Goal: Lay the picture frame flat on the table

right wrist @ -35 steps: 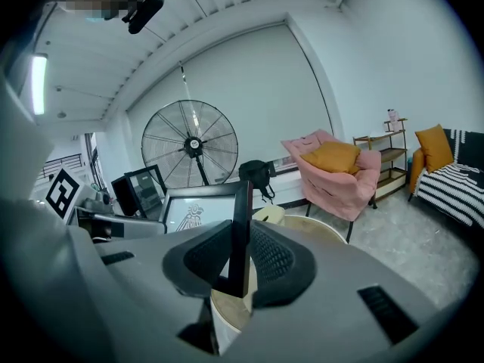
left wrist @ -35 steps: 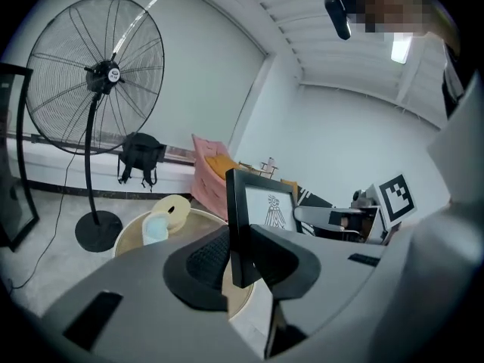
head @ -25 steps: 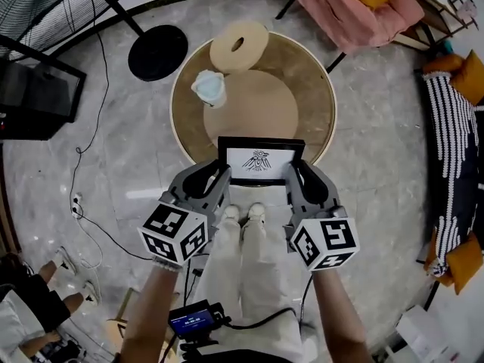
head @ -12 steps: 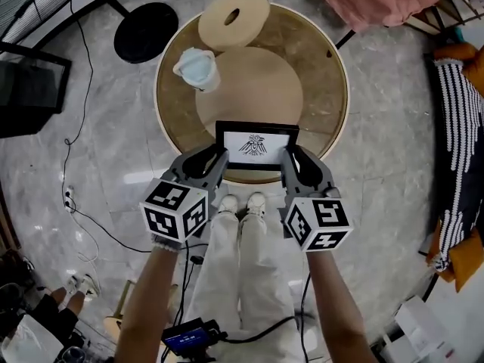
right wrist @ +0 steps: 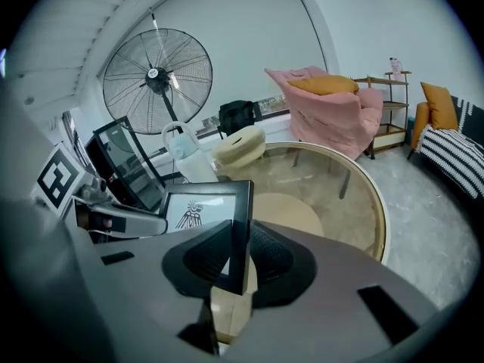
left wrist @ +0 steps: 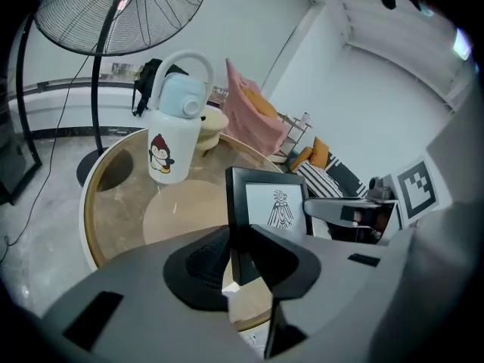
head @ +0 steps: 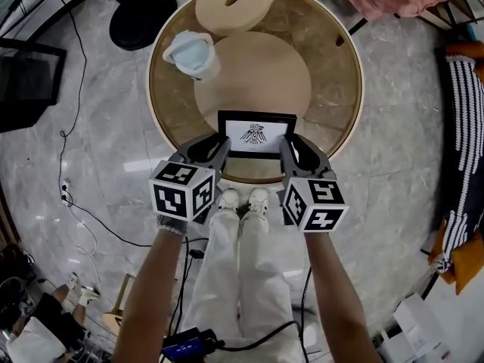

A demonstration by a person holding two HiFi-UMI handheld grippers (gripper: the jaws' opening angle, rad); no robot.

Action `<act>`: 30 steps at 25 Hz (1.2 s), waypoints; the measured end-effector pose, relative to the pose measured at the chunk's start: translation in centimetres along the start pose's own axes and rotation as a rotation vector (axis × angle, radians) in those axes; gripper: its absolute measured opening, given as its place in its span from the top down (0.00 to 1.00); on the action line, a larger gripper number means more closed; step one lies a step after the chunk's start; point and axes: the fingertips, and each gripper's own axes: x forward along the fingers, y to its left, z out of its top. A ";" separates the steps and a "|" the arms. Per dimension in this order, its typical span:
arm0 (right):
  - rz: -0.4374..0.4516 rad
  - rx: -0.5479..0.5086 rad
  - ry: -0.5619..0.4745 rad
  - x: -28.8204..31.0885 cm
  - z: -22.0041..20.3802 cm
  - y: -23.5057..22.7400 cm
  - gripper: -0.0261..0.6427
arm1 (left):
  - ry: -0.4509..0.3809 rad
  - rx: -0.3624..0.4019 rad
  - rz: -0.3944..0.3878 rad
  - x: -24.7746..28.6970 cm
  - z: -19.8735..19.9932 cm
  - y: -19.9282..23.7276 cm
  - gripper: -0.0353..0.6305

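Observation:
A black picture frame (head: 256,134) with a bird drawing on white paper stands upright over the near edge of the round glass table (head: 336,89). My left gripper (head: 220,147) is shut on the frame's left side, and my right gripper (head: 288,148) is shut on its right side. In the left gripper view the frame (left wrist: 266,203) rises between the dark pads (left wrist: 208,262). The right gripper view shows the frame's edge (right wrist: 240,233) clamped between both pads, with the drawing facing left. I cannot tell whether the frame's bottom touches the table.
A white jug with a pale blue lid (head: 190,53) and a cream ring-shaped cushion (head: 235,1) sit at the table's far side. A round tan mat (head: 253,78) covers the table's centre. A fan's black base (head: 145,18) stands on the floor far left. The person's legs are below the frame.
Both grippers have carried the frame forward, from in front of the table's near edge to over the table. The grips are unchanged.

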 end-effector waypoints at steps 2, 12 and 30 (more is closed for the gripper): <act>0.000 0.004 0.015 0.8 -0.6 -0.3 0.83 | 0.020 -0.004 0.006 0.8 -0.5 0.4 0.80; -0.013 -0.011 0.105 4.5 -3.2 -1.7 0.83 | 0.117 -0.014 0.045 4.1 -2.6 2.5 0.80; -0.048 -0.087 0.123 7.2 -3.8 -2.3 0.81 | 0.129 0.028 0.126 5.9 -2.8 3.7 0.79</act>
